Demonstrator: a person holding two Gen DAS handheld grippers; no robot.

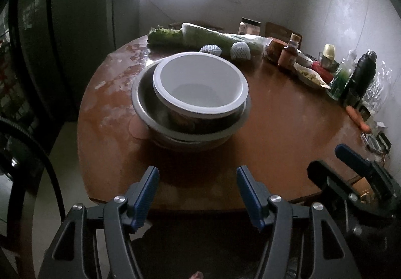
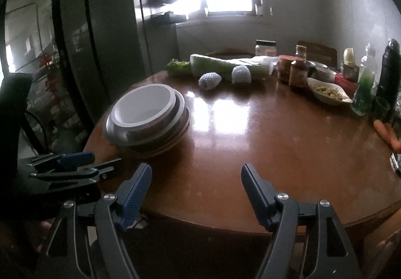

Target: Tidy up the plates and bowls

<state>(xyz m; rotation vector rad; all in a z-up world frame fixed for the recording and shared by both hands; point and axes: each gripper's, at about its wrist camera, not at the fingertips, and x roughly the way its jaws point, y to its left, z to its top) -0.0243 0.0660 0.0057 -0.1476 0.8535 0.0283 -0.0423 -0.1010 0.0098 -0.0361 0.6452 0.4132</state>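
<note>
A white bowl (image 1: 199, 83) with a dark patterned outside sits tilted inside a steel bowl (image 1: 145, 101), which rests on a stack of plates (image 1: 190, 142) on the round brown table (image 1: 275, 133). The same stack shows at the table's left in the right wrist view: white bowl (image 2: 142, 106), steel bowl (image 2: 120, 135), plates (image 2: 160, 148). My left gripper (image 1: 198, 176) is open and empty, just short of the stack at the table's near edge. My right gripper (image 2: 196, 173) is open and empty, to the right of the stack. Each gripper also shows from the other's camera: the right (image 1: 356, 163), the left (image 2: 72, 163).
At the back lie lettuce (image 1: 165, 37), a cabbage (image 1: 213, 37) and two foam-netted fruits (image 1: 211, 50). Jars, sauce bottles (image 1: 288, 56), a dish of food (image 1: 310, 76), a dark flask (image 1: 361, 73) and carrots (image 1: 357, 120) line the right side. A dark fridge (image 1: 62, 41) stands left.
</note>
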